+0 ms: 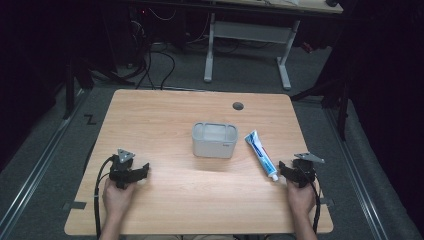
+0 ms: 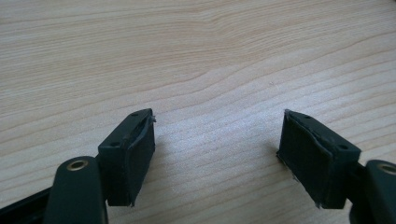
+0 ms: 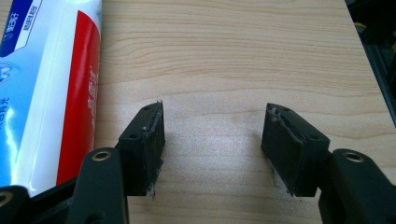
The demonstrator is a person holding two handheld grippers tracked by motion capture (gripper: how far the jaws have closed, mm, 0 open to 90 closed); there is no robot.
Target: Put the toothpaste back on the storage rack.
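A white, blue and red toothpaste tube (image 1: 261, 154) lies on the wooden table, cap toward the person, right of a grey rectangular tub (image 1: 215, 139) at the table's middle. My right gripper (image 1: 292, 172) rests on the table just right of the tube's cap end, held by a hand. In the right gripper view the tube (image 3: 46, 88) lies to the left of my open jaws (image 3: 212, 140), bare wood between them. My left gripper (image 1: 135, 172) sits at the front left, well away from the tub; in its own view the jaws (image 2: 217, 144) stand open over bare wood.
The table (image 1: 165, 115) has a round cable hole (image 1: 238, 106) near its far edge. Beyond it stand a white desk frame (image 1: 247, 45) and cables on the dark floor. The table's right edge (image 3: 364, 56) runs close to the right gripper.
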